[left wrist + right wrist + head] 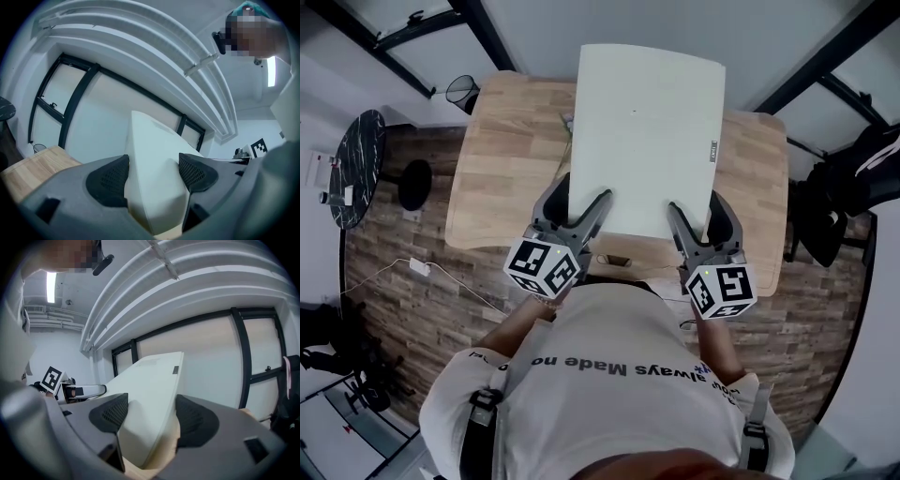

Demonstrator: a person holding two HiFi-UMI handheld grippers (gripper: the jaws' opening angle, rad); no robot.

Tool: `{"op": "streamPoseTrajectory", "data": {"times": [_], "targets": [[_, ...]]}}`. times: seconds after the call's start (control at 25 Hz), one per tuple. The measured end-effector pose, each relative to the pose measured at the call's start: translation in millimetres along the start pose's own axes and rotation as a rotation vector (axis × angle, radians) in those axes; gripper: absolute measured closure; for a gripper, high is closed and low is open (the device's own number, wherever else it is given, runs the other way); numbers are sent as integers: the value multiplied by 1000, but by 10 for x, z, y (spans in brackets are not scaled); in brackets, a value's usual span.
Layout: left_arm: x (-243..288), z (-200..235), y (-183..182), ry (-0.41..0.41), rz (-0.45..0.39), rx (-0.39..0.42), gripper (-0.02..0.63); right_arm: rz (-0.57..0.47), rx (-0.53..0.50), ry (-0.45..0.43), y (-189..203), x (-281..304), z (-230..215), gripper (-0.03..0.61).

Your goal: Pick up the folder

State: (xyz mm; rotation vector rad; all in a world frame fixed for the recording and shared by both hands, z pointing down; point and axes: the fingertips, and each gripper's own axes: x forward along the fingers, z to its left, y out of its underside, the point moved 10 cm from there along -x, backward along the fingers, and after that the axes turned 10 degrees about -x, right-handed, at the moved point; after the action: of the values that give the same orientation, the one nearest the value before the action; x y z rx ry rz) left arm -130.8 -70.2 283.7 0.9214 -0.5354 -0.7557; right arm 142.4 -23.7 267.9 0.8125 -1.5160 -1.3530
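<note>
Over the wooden table (502,169), the left gripper (581,199) and right gripper (696,208) are both clamping the white folder (647,131) by its near edge, 2 jaws pressing each corner.

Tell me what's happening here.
A person holds a white folder by its near edge with two grippers. The left gripper and right gripper are each clamped on it, one near each corner. The folder looks lifted off the wooden table, far end tilted up.
</note>
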Motion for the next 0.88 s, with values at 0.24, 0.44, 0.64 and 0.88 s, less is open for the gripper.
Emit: {"op": "streamPoseTrajectory", "data": {"times": [0.24,0.44,0.64,0.88], "targets": [[-74,-87,-8,14,-14,5,281,-16,-24,5,-66,-122,26,270],[-117,-112,-49,18,-23,10,281,-22,-23,9,-112,-153,60,270],[-124,-132,-43,25,-22,20,281,-34,-20,14,-99,-187,62,270],[-160,-145,-41,25,-27,17,281,-38,-14,21,-102,-225,97,270]]}}
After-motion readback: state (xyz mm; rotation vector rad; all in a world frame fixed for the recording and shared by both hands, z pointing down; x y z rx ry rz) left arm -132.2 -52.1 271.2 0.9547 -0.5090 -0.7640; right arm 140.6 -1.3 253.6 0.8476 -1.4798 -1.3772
